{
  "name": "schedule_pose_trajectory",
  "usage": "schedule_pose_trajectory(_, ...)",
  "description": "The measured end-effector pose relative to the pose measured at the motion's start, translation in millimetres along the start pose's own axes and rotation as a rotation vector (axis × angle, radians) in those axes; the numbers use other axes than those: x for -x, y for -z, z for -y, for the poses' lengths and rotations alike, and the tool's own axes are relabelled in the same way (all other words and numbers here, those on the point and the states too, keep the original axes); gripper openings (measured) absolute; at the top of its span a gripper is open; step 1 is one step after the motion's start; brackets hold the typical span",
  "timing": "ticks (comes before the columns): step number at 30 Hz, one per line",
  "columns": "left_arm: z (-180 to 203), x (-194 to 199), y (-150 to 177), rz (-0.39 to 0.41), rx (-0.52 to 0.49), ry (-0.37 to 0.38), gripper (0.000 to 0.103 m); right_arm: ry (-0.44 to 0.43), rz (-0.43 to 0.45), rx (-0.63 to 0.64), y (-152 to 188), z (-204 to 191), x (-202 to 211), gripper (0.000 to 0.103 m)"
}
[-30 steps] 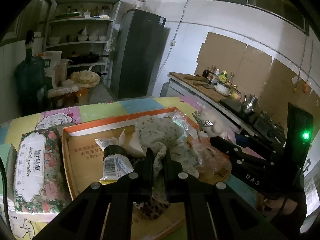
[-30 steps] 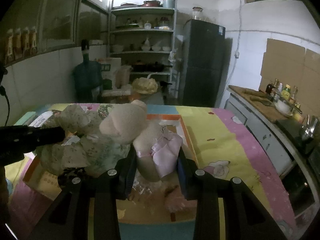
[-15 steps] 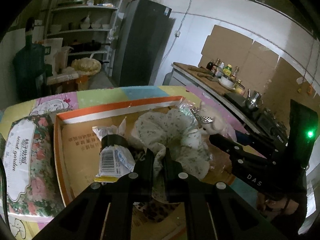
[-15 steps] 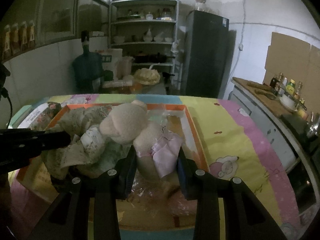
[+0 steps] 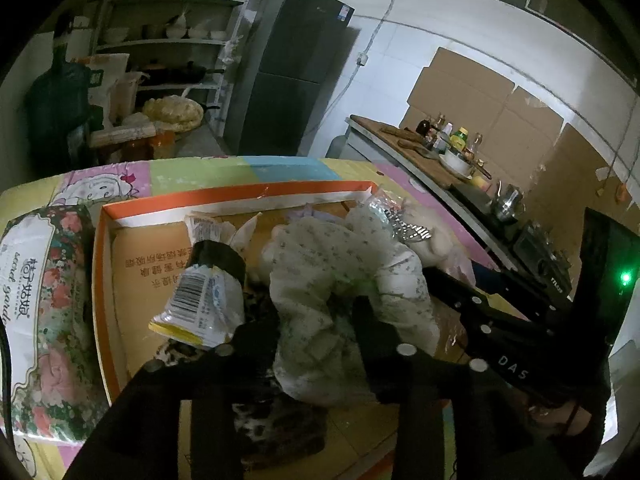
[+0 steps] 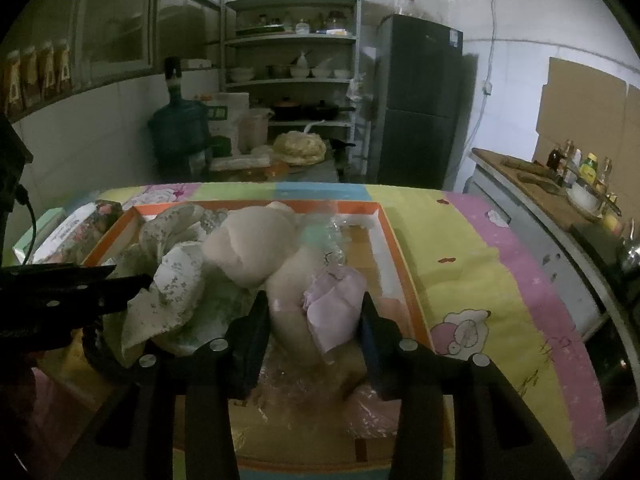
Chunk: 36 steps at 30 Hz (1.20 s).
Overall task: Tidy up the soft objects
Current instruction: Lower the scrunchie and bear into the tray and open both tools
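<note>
A floral white cloth (image 5: pixel 344 276) lies bunched in an orange-rimmed cardboard tray (image 5: pixel 240 194). My left gripper (image 5: pixel 318 312) has opened, its fingers spread either side of the cloth. In the right wrist view my right gripper (image 6: pixel 314 316) is shut on a beige plush toy (image 6: pixel 256 248) with a pink dress (image 6: pixel 336 312), held over the tray (image 6: pixel 404 272). The floral cloth (image 6: pixel 176 284) lies beside the toy, with the left gripper (image 6: pixel 132 284) at its left. A white sachet with a barcode (image 5: pixel 200 304) and a dark roll (image 5: pixel 218 256) lie left of the cloth.
A floral tissue pack (image 5: pixel 36 312) lies left of the tray on the colourful tablecloth (image 6: pixel 480 264). Crinkled clear plastic (image 6: pixel 328 236) sits in the tray. A counter with bottles (image 6: pixel 576 172), a fridge (image 6: pixel 420 96) and shelves (image 6: pixel 292 76) stand behind.
My left gripper has opened and let go of the floral cloth, which has slumped into the tray. The right gripper keeps hold of the plush toy, lowered slightly.
</note>
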<state>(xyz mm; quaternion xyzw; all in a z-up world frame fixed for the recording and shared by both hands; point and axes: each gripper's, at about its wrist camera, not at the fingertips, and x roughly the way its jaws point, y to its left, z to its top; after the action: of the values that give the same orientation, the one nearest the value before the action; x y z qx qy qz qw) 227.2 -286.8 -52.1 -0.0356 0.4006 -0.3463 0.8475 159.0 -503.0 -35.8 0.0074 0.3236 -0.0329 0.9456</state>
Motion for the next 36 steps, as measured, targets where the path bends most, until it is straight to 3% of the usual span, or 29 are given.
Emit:
schedule_pose_trajectory(16, 6.0, 14.9, -1.3, 0.040, 0.014, -0.012, 0.047, -0.003, 0.011, -0.012, -3.0, -8.3, -0.6, 0.050)
schedule_pose_trajectory(26, 8.4, 39.1, -3.8, 0.090, 0.000, -0.028, 0.047, -0.010, 0.056, -0.021, -7.8, -16.9, 18.1, 0.057)
schedule_pose_trajectory(36, 5.3, 67.0, 0.7, 0.137, 0.008, -0.079, 0.047, -0.017, 0.106, -0.036, -11.0, -24.5, 45.2, 0.057)
